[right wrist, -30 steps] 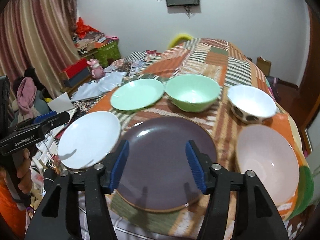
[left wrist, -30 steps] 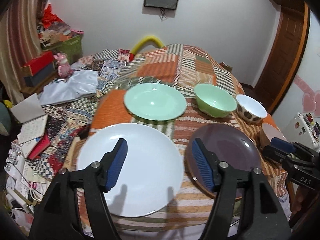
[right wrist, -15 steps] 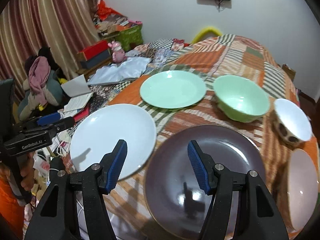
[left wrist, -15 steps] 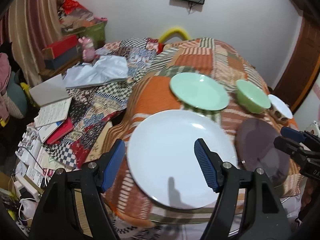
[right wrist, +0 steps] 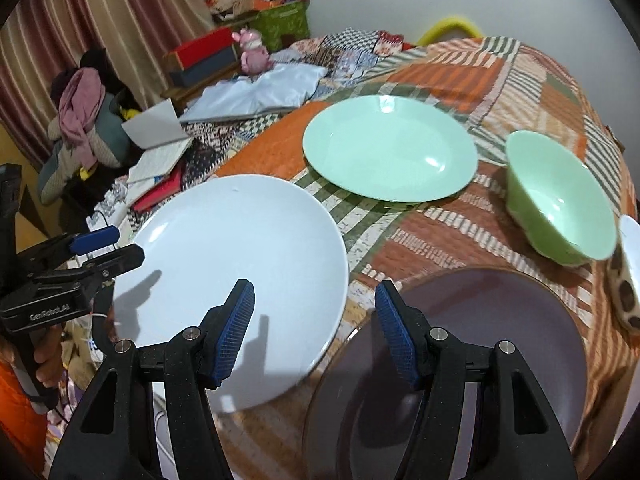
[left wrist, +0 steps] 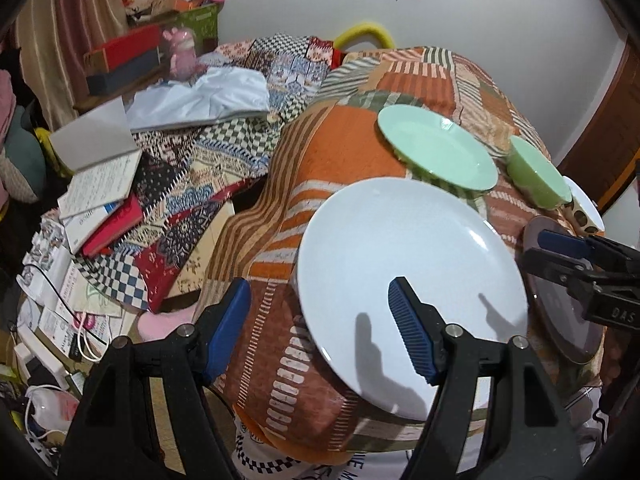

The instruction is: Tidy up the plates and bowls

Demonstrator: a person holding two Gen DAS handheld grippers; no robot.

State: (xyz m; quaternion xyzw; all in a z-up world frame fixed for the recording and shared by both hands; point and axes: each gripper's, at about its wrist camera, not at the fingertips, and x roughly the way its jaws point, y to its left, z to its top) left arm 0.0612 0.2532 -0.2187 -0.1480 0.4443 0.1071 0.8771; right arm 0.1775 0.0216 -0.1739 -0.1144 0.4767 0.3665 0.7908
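A large white plate [left wrist: 412,280] [right wrist: 236,272] lies at the table's near left corner. A dark purple plate [right wrist: 472,360] [left wrist: 560,312] lies to its right. A mint green plate [right wrist: 390,148] [left wrist: 436,146] and a green bowl [right wrist: 560,196] [left wrist: 538,174] sit behind. A white spotted bowl [right wrist: 628,264] [left wrist: 582,208] is at the right edge. My left gripper [left wrist: 320,328] is open, straddling the white plate's left rim from above. My right gripper [right wrist: 316,328] is open over the gap between the white and purple plates. Both are empty.
The table has a patchwork orange striped cloth [right wrist: 440,236]. To the left, lower down, lie books and notebooks [left wrist: 100,200], a white cloth [left wrist: 200,96], boxes and cables [left wrist: 60,320]. A wooden door [left wrist: 600,140] is at the right.
Both grippers swung left. The left one moved from over the white plate's middle to its left rim. The right one moved from over the purple plate toward the white plate.
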